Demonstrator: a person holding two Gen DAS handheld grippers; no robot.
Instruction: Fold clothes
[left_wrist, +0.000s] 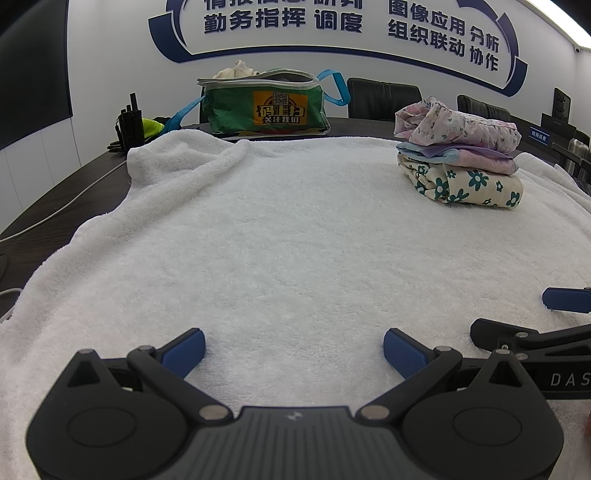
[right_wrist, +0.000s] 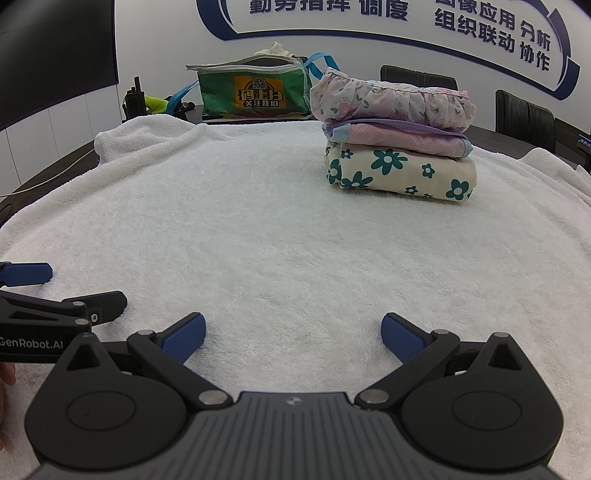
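Note:
A stack of three folded garments (left_wrist: 458, 151) (right_wrist: 397, 134) sits on the white towel (left_wrist: 295, 229) (right_wrist: 258, 229) at the far right: a cream one with teal flowers at the bottom, a pink and purple one in the middle, a pale floral ruffled one on top. My left gripper (left_wrist: 294, 350) is open and empty, low over the towel's near part. My right gripper (right_wrist: 293, 336) is open and empty beside it. The right gripper's fingers (left_wrist: 565, 299) show at the right edge of the left wrist view. The left gripper's fingers (right_wrist: 29, 274) show at the left edge of the right wrist view.
A green bag (left_wrist: 266, 105) (right_wrist: 255, 92) with blue straps and pale cloth inside stands at the back of the dark table (left_wrist: 55, 192). Black radios (left_wrist: 129, 122) and a yellow-green item stand at the back left. Black chairs (left_wrist: 384, 98) line the far side.

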